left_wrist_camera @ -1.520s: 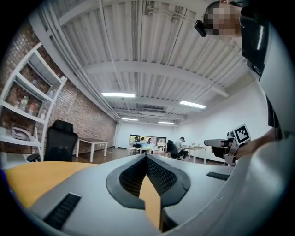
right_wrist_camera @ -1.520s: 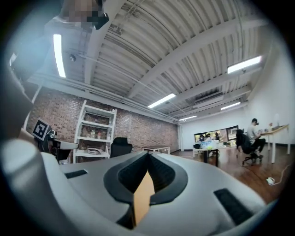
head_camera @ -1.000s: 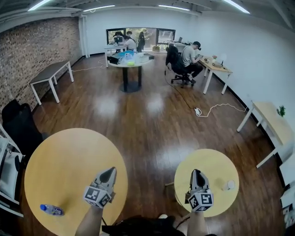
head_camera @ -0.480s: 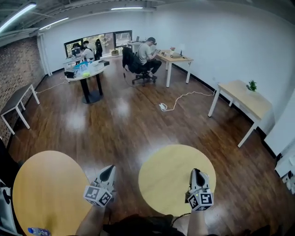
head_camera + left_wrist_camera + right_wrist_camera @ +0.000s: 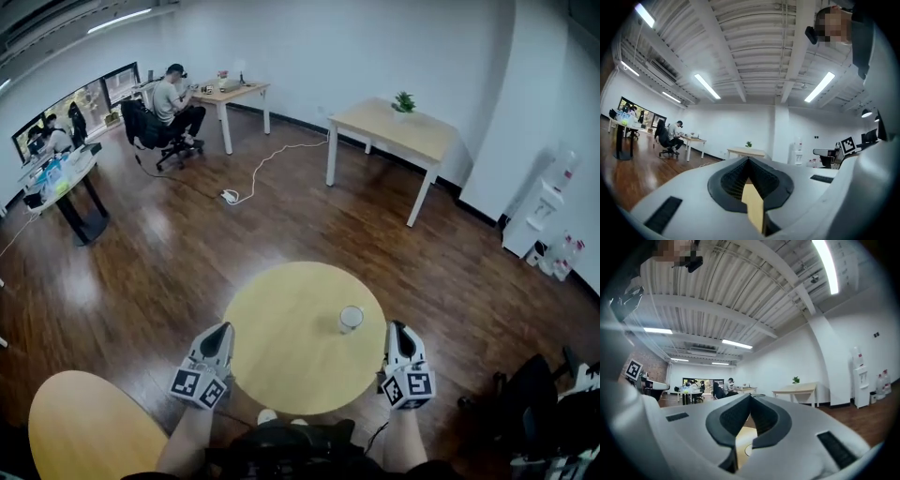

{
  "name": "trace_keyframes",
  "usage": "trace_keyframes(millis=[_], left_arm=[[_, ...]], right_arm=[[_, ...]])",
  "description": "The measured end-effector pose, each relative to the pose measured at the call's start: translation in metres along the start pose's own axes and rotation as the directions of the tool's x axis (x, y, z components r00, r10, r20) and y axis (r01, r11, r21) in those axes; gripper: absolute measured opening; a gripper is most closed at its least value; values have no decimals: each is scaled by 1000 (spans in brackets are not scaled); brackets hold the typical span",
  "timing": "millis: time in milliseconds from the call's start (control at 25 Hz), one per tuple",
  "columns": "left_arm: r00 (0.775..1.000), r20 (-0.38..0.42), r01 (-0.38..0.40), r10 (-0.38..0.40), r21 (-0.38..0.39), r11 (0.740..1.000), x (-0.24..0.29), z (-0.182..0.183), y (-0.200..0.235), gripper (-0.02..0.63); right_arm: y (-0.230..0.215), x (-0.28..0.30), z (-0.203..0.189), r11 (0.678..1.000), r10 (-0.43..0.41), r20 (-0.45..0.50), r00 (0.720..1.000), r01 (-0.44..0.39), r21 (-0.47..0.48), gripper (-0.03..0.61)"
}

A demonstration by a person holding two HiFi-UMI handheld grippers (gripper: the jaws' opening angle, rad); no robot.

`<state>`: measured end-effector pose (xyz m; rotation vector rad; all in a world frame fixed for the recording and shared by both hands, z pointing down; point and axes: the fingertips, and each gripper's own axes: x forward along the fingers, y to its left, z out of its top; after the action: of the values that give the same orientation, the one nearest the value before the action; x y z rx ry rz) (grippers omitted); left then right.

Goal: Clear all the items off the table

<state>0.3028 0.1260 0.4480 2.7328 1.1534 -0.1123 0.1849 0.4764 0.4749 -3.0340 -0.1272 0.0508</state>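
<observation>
Pale yellow round table [image 5: 281, 333], whitish, perhaps clear cup [image 5: 351, 319], dark brown plank floor [image 5: 159, 272]

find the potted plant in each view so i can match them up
Head view: plant upper right of centre, near the white wall.
Left gripper view: plant small, at centre.
Right gripper view: plant small, right of centre.
Shared landmark: the white dispenser, which stands right of the plant in all three.
</observation>
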Motion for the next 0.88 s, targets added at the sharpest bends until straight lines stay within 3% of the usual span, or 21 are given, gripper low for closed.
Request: trace_keyframes(millis=[280,480,680,880], left_arm=[[991,14,131,-130,-46,990,39,-12,12,2],[984,-7,178,-178,-57,982,49,-21,22,2],[983,-28,179,-182,-87,980,50,-30,42,2],[983,-82,156,-165,-112,982,55,-54,50,2]], right_arm=[[-1,-11,7,991,-121,-6,993,121,-62,2],[12,-6,-6,985,-156,-45,987,152,-76,31],[21,6,-34,979,-192,-122,974,181,-90,166],[22,23,-70,974,-215,-203,955,196,-113,246]])
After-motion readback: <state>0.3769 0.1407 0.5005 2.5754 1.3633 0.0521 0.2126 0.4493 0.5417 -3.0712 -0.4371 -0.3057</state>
